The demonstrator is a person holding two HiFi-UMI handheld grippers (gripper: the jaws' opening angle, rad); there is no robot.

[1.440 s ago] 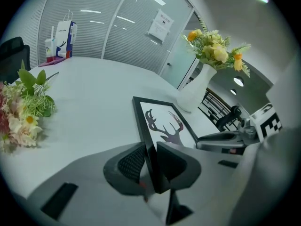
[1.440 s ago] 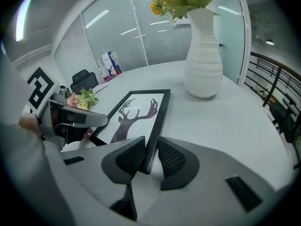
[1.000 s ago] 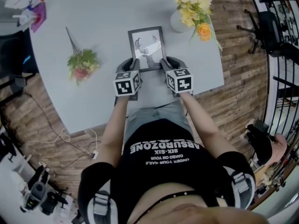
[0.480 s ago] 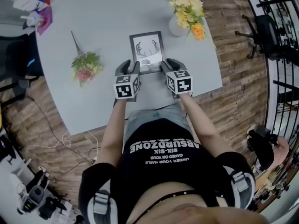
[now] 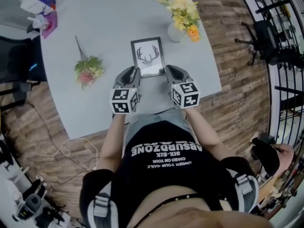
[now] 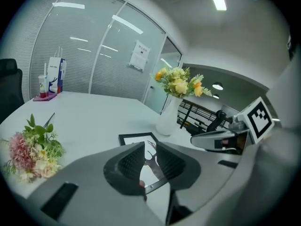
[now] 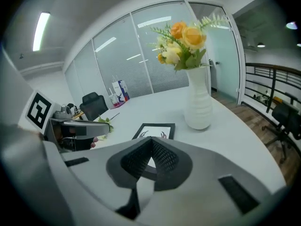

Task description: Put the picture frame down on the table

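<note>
The black picture frame [image 5: 147,56] with an antler print lies flat on the grey table [image 5: 99,18], straight ahead of me. My left gripper [image 5: 133,71] hovers over its near left corner and my right gripper [image 5: 167,69] over its near right corner. In the left gripper view the jaws [image 6: 150,149] stand a little apart, and the frame [image 6: 136,139] shows through the gap. In the right gripper view the fingertips [image 7: 152,140] meet above the frame [image 7: 155,130], with nothing pinched between them.
A white vase of yellow and orange flowers [image 5: 176,31] stands just beyond the frame's right side. A loose bouquet [image 5: 88,69] lies to the left. Paper bags and a cup [image 5: 40,13] sit at the far left corner. The table's near edge [image 5: 142,115] runs under my forearms.
Both grippers have drawn back toward me from the frame's lower corners. The frame stays on the table.
</note>
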